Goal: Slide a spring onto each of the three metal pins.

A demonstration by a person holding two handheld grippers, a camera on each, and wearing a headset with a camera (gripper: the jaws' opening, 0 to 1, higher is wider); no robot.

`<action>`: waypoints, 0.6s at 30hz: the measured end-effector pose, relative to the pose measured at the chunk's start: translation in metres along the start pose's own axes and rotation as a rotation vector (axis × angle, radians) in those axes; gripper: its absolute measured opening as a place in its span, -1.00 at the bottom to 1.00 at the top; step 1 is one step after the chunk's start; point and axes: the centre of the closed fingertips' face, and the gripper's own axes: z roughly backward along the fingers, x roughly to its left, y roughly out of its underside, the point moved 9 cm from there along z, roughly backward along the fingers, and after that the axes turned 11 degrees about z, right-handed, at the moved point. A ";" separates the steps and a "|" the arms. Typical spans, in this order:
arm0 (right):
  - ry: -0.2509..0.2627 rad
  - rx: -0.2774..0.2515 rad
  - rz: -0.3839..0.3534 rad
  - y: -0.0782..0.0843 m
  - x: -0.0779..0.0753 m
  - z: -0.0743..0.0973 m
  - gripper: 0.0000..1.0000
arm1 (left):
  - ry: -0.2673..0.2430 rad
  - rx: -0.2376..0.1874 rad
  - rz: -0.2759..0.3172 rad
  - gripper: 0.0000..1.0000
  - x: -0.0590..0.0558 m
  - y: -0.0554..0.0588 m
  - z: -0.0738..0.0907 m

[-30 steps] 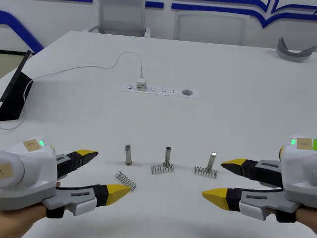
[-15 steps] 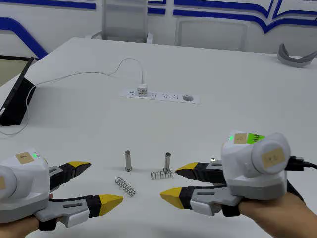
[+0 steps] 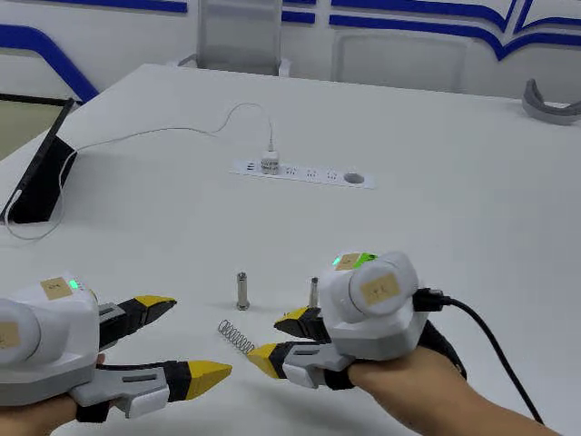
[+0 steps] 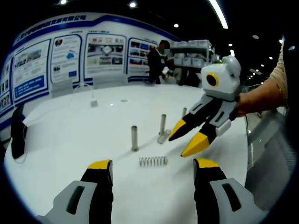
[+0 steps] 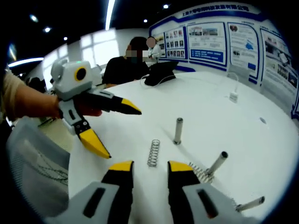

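the left hand-held gripper [image 3: 182, 338] hangs low over the near edge of the white desk [image 3: 454, 227], its jaws spread wide and holding nothing. the right hand-held gripper [image 3: 277, 336] faces it from the other side with its jaws parted too, a narrower gap with nothing between them. a loose spring [image 3: 236, 336] lies flat on the desk between the two grippers, touched by neither. in the right gripper view it lies just ahead of that gripper's jaw tips. just behind it the first pin [image 3: 242, 291] stands upright and bare. the second pin [image 3: 314, 291] is partly hidden by the right hand-held gripper in the head view. in the left gripper view a second spring [image 4: 163, 136] lies at its foot, and a third pin [image 4: 183, 112] stands beyond. a power strip [image 3: 304, 173] sits well behind them all.
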 end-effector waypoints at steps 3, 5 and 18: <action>-0.002 0.014 0.001 0.001 0.001 -0.010 -0.43 | 0.005 0.003 0.000 0.41 0.000 0.000 0.000; -0.003 0.027 -0.003 0.003 0.001 -0.015 -0.44 | 0.006 0.003 0.000 0.41 0.000 0.001 0.000; 0.003 0.070 0.018 0.009 0.003 -0.030 -0.55 | 0.007 0.018 -0.003 0.36 0.000 0.004 0.001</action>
